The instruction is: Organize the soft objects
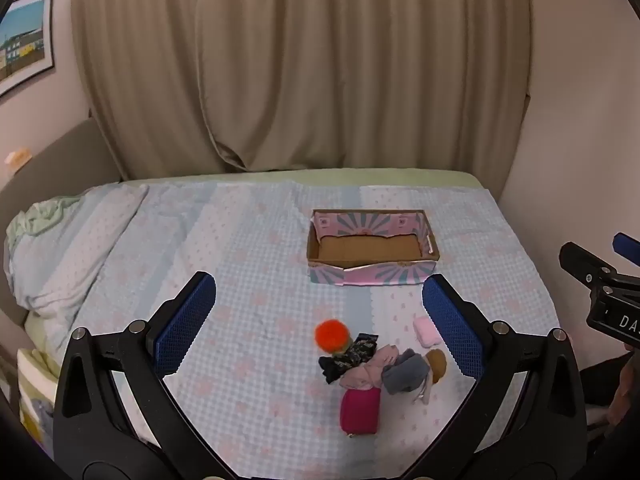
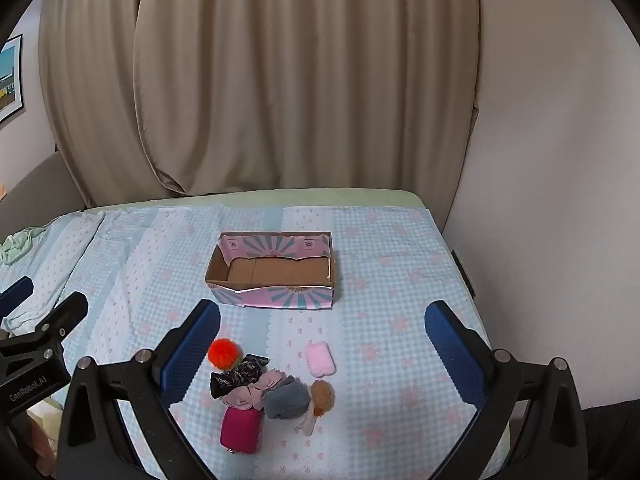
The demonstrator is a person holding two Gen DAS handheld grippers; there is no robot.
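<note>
Risk, as I judge it: the soft items are lying tangled in one pile (image 2: pixel 266 394), so a grab could be dragging several at once or dropping one short of the cardboard box (image 2: pixel 272 270). Both the left gripper (image 1: pixel 320 328) and right gripper (image 2: pixel 322 356) are standing wide and empty, hovering over the bed (image 2: pixel 400 280). The pile is lying below and between the fingers, untouched, with the box well beyond.

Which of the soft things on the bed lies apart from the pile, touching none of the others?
The pale pink folded piece. It lies alone on the bedspread, on the box side of the pile; the others are bunched together.
</note>
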